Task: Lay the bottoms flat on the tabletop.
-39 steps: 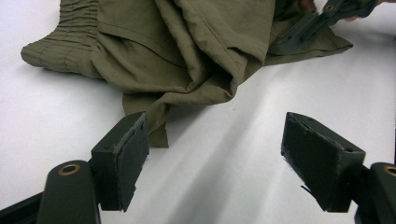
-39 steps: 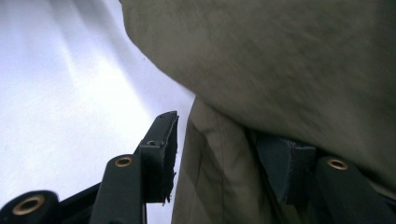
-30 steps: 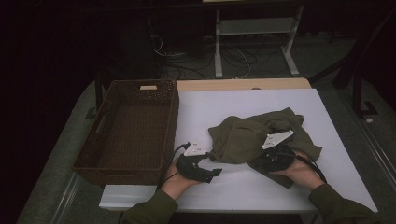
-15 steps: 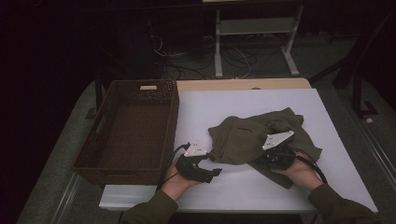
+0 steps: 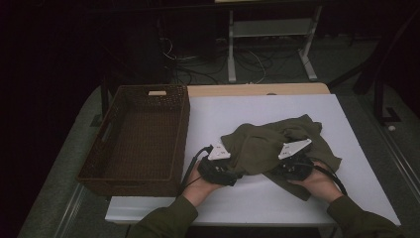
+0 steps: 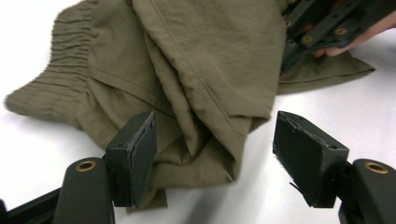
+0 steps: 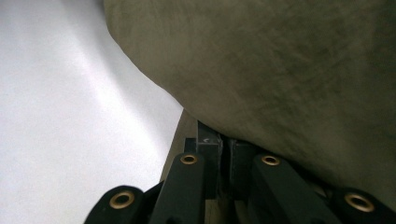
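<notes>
Olive garment [image 5: 267, 146] crumpled on the white table [image 5: 257, 106], right of the wicker basket [image 5: 119, 173] and apart from it, toward the table's near edge. Basket open-topped, nothing visible inside; small pale label on the far rim. Garment type hard to call: gathered elastic band at one end in the left gripper view [image 6: 196, 70], rest just folds. Near part of the cloth covered by both grippers in the high view. Left gripper [image 5: 218, 168] at the garment's basket-side edge, held by the left hand [image 5: 198, 186]; own view [image 6: 215, 149] has jaws standing apart, a bunched fold of cloth lying between them, left pad touching or nearly touching the fabric, right pad clear of it over bare table. Jaws have just been closing in on that fold, not pressing on it. Right gripper [image 5: 292, 168] at the garment's side away from the basket, in the right hand [image 5: 319, 183]; own view [image 7: 224, 154] has pads drawn together with only a thin dark seam between, fabric edge pinched there, rest of the cloth draped over the top and blurred at close range. Exact amount of cloth in that pinch not readable. Right gripper body also cut off at the upper right corner of the left gripper view. Sleeves at the bottom of the high view same olive tone. Floor beyond the table dark, cables and a stand frame barely readable.
</notes>
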The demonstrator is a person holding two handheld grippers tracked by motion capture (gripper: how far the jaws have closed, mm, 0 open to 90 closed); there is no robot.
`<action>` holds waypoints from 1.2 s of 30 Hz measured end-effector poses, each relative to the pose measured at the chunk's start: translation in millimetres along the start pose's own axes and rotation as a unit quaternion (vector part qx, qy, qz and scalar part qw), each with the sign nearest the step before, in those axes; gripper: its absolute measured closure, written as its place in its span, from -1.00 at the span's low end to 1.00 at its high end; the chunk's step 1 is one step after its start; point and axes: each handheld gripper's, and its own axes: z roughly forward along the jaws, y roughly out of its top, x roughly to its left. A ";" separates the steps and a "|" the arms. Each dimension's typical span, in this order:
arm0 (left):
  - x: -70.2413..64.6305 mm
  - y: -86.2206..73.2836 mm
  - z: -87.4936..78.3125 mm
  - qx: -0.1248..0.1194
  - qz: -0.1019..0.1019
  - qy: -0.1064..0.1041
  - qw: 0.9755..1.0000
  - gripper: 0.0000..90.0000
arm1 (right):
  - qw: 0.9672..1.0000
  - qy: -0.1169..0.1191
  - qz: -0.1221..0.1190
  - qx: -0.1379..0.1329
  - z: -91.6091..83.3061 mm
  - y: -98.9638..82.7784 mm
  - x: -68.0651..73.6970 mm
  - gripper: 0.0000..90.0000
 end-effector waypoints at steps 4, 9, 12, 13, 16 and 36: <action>3.8 5.0 13.7 0.012 0.001 0.009 1.000 -0.19 | 1.000 0.000 0.000 0.000 -0.1 -0.1 -0.2 0.90; 11.4 12.8 26.0 0.020 0.015 0.013 1.000 0.48 | 1.000 0.001 0.000 0.001 -0.7 0.3 0.3 0.91; 17.7 17.4 30.2 0.021 0.013 0.014 1.000 0.79 | 1.000 0.001 0.000 0.001 -1.2 0.4 0.2 0.91; 19.6 19.4 31.0 0.018 0.013 0.017 1.000 0.83 | 1.000 0.001 -0.001 0.001 -1.7 0.5 0.1 0.91; 26.5 25.4 32.8 0.010 0.010 0.031 0.999 0.87 | 1.000 0.004 -0.001 -0.001 -4.9 0.6 -0.4 0.92; 60.0 23.4 23.8 -0.009 -0.038 0.086 0.996 0.86 | 1.000 0.008 0.024 0.005 -56.7 -46.0 -2.3 0.92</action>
